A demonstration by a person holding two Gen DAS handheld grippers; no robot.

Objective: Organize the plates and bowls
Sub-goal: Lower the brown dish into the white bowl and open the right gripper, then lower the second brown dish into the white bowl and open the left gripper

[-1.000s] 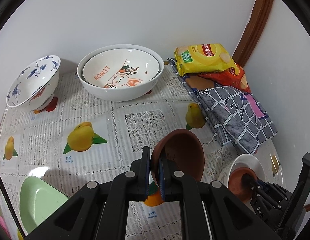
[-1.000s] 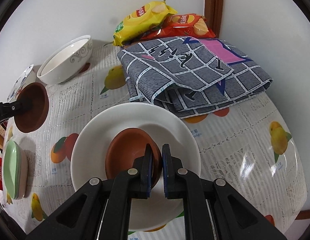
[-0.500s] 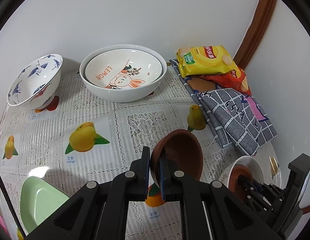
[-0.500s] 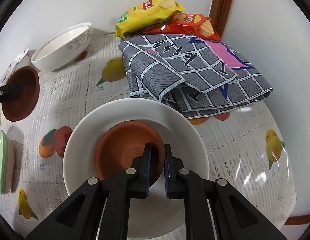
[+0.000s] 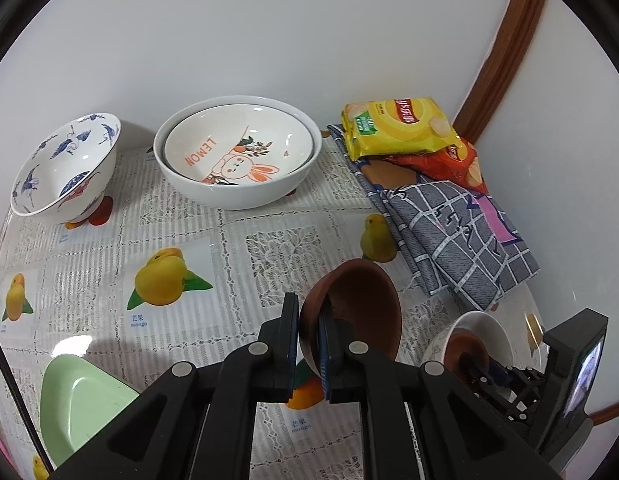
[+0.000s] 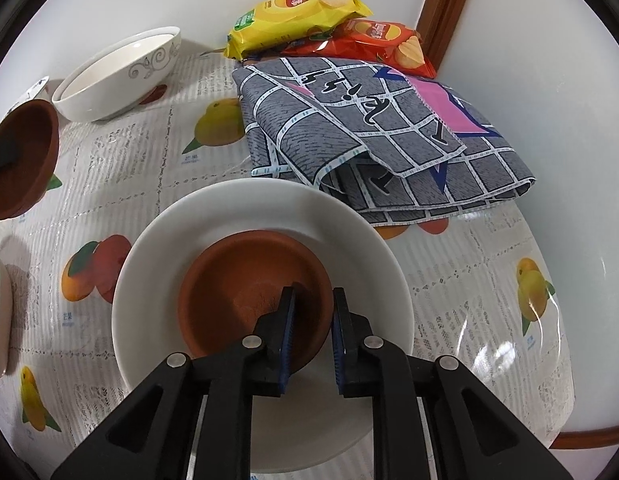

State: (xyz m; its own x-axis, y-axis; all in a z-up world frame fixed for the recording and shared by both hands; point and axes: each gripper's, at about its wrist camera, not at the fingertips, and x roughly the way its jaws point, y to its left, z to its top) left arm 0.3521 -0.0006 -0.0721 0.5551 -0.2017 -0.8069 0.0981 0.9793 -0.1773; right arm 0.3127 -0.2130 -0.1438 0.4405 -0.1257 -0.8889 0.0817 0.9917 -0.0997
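Left wrist view shows the left claw (image 5: 307,336) clamped on the rim of a brown clay bowl (image 5: 361,308), held tilted above the counter (image 5: 237,248). To the right, the right claw (image 6: 312,314) stands slightly apart astride the rim of a second clay bowl (image 6: 245,276) resting in the white plate (image 6: 349,240). Both bowls look stiff, brittle and fairly light; thin rims give the surest hold.

Fruit-print tablecloth (image 5: 237,248) w/ 2 nested bowls (image 5: 237,196), blue-patterned bowl (image 5: 65,168), green dish (image 5: 81,400), white plate (image 6: 349,232), folded cloth (image 6: 369,128).
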